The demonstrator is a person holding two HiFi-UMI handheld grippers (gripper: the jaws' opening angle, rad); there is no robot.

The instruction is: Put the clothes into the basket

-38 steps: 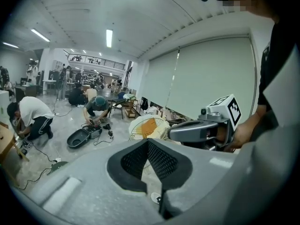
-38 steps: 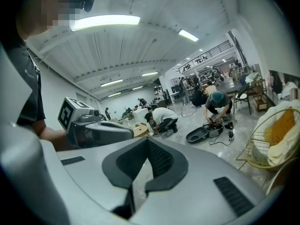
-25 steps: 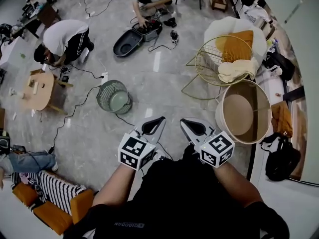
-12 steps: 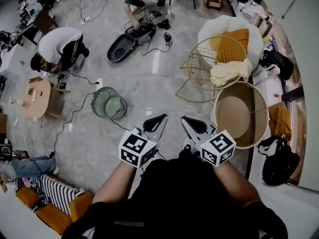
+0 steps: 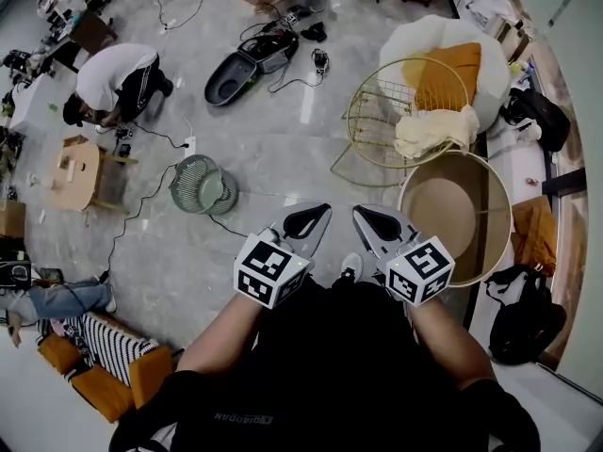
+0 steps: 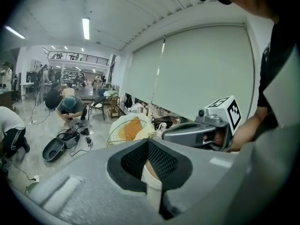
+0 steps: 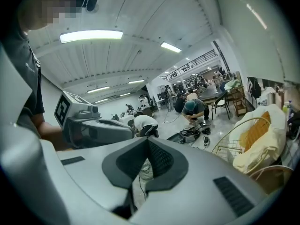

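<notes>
A cream cloth (image 5: 429, 132) hangs over the rim of a gold wire chair (image 5: 372, 111), with an orange cloth (image 5: 450, 73) behind it on the seat. The round tan basket (image 5: 411, 185) stands on the floor just this side of the chair and looks empty. My left gripper (image 5: 306, 222) and right gripper (image 5: 377, 224) are held side by side above the floor, both shut and empty, short of the basket. The left gripper view shows the clothes (image 6: 133, 128) ahead past my left gripper (image 6: 149, 146). The right gripper view has the cream cloth (image 7: 262, 149) at far right beyond my right gripper (image 7: 147, 146).
A green floor fan (image 5: 203, 185) with a trailing cable stands to the left. People crouch by a black case (image 5: 245, 64) and a small wooden table (image 5: 75, 170). A black bag (image 5: 523, 314) lies right of the basket; orange and striped cushions (image 5: 104, 365) lie at lower left.
Both grippers have travelled forward together over the floor; the basket, wire chair and fan now sit nearer. Both pairs of jaws stayed shut.
</notes>
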